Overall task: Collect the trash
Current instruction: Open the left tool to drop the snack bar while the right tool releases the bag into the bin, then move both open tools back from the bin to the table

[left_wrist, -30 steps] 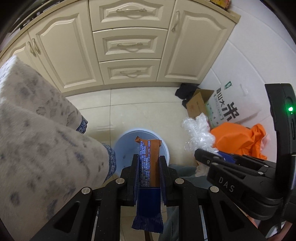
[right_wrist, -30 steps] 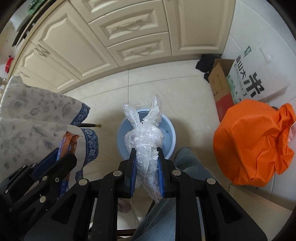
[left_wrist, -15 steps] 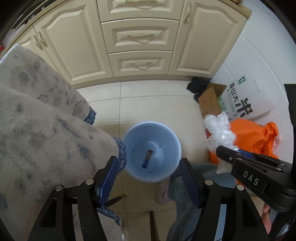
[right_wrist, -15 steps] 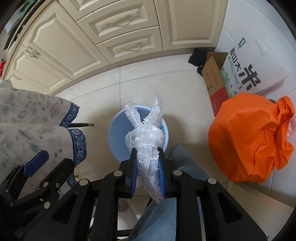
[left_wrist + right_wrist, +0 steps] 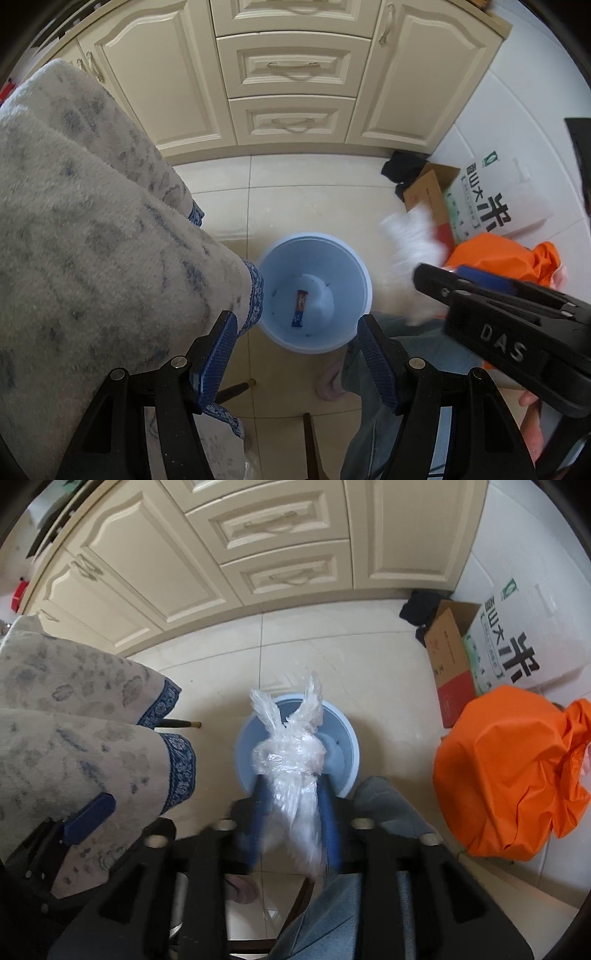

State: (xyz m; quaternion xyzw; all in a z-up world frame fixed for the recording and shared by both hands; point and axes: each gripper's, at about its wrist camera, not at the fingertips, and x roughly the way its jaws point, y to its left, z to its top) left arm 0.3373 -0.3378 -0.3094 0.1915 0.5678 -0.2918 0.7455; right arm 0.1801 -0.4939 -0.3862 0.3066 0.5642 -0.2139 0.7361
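Cream kitchen cabinets [image 5: 295,74] at the back, pale floor tiles [image 5: 314,192] below. Draped at the left, a grey-patterned tablecloth [image 5: 74,240] with blue border. Against the right wall, a white sack [image 5: 495,199] printed with large black Chinese characters and a small green logo, beside an open cardboard box [image 5: 428,192] and a crumpled orange bag [image 5: 509,775]. Stamped "DAS" in raised letters on the black body of the right gripper [image 5: 417,258], seen side-on from the left wrist view.

Centred on the floor, a light blue bin [image 5: 314,243], viewed from directly above. Left gripper [image 5: 295,350] spread wide over the bin, blue-padded fingers [image 5: 216,354] well apart, nothing between them. At the bin's bottom, a small orange-and-blue snack wrapper [image 5: 300,308], its print too small to read.

Right gripper [image 5: 291,805] pinching a wad of clear crumpled plastic wrap [image 5: 291,753] above the bin [image 5: 351,746], fingers blurred, wrap sticking up in two peaks and trailing down past the pads.

Wrapper visible only from the left wrist view; in the right wrist view, bin floor largely hidden behind the plastic. From the left view, plastic wrap [image 5: 413,236] only a white blur.
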